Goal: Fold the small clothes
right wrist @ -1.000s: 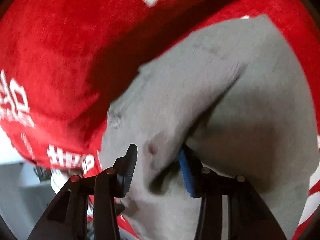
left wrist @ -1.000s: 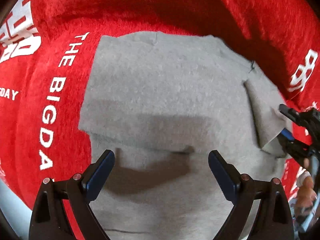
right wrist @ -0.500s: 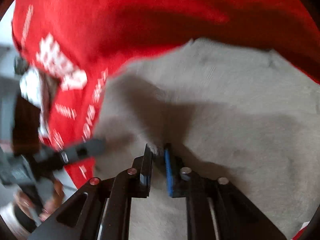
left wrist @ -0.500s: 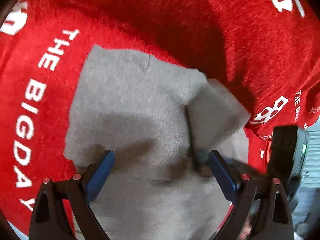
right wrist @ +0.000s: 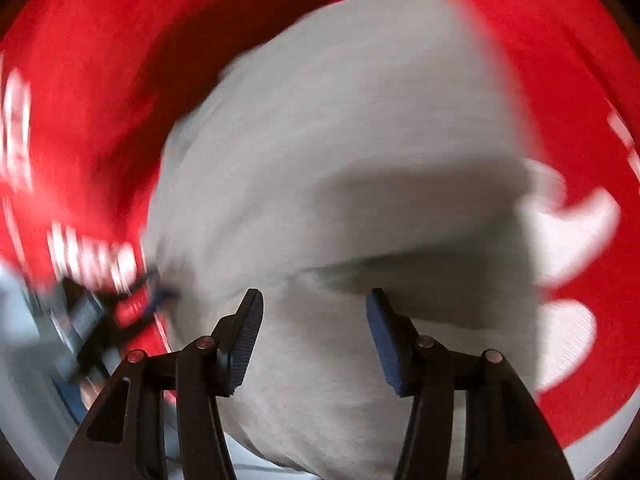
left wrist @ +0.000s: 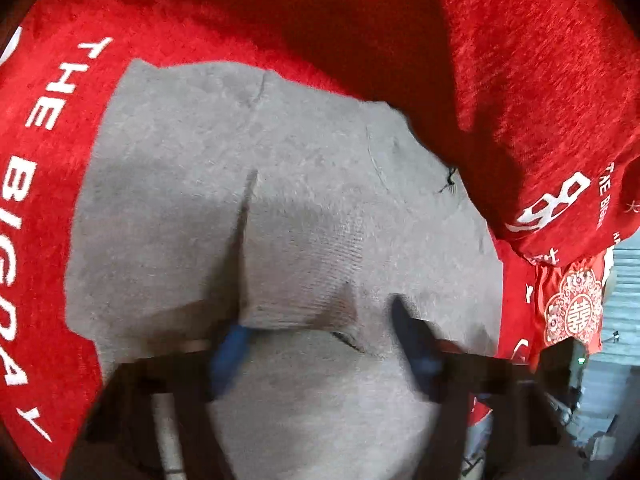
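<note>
Both of the 2 fisheye views look steeply down, close in, along their own fingers onto the grey garment (left wrist: 304, 208) lying on the red cloth (left wrist: 520, 80) that covers the surface. The left wrist view sits low over the garment, its fingers (left wrist: 232, 348) blurred, and takes in the cloth's hanging edge at right. The right wrist view, heavily smeared, faces the same garment (right wrist: 360, 128) past its own fingers (right wrist: 248, 328). Garment and red cloth (right wrist: 100, 80) are shared ground
</note>
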Demonstrator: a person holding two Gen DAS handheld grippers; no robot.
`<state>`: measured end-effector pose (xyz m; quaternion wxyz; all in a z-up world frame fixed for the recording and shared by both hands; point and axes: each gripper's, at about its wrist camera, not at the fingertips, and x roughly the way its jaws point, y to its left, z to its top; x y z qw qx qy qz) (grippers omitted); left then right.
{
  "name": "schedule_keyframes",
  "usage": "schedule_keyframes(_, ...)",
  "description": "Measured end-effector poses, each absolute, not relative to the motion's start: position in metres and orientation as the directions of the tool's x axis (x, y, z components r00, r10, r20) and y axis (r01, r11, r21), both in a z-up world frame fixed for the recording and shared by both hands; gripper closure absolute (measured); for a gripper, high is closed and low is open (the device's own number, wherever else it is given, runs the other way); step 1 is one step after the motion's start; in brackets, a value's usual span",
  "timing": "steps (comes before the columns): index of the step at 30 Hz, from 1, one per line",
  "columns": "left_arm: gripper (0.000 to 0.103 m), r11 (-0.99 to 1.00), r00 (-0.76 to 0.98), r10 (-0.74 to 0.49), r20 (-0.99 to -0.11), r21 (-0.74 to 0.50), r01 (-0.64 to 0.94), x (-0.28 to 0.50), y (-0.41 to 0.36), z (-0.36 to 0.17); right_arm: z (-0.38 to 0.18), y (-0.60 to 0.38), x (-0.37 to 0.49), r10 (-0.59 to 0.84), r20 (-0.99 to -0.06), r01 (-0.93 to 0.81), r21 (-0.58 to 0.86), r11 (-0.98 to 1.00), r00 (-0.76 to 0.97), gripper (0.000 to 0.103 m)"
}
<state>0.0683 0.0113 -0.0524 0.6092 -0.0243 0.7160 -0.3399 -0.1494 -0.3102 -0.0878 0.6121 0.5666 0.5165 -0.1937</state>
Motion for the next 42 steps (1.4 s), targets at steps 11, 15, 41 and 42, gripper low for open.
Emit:
schedule_keyframes(11, 0.094, 0.735, -0.209, -0.43, -0.878, -0.475, 0.485, 0.04, -0.004, -0.033, -0.08, -0.372, -0.185, 0.179, -0.875, 0.845, 0.481, 0.232, 0.449, 0.097)
schedule_keyframes(15, 0.094, 0.748, -0.205, -0.373, -0.905, -0.424, 0.511, 0.027, -0.002, -0.046, -0.089, -0.4, -0.212, 0.213, -0.885, 0.852, 0.459, 0.252, 0.414, 0.097)
schedule_keyframes(41, 0.094, 0.751, 0.018, -0.211, -0.977, -0.15, 0.643, 0.022, -0.02, -0.02, -0.089, -0.454, -0.183, 0.189, -0.878, 0.838, 0.478, 0.265, 0.441, 0.056)
schedule_keyframes(42, 0.094, 0.751, 0.017, -0.201, -0.979, -0.142, 0.645, 0.022, -0.022, -0.024, -0.097, -0.461, -0.179, 0.194, -0.875, 0.84, 0.481, 0.249, 0.444, 0.056)
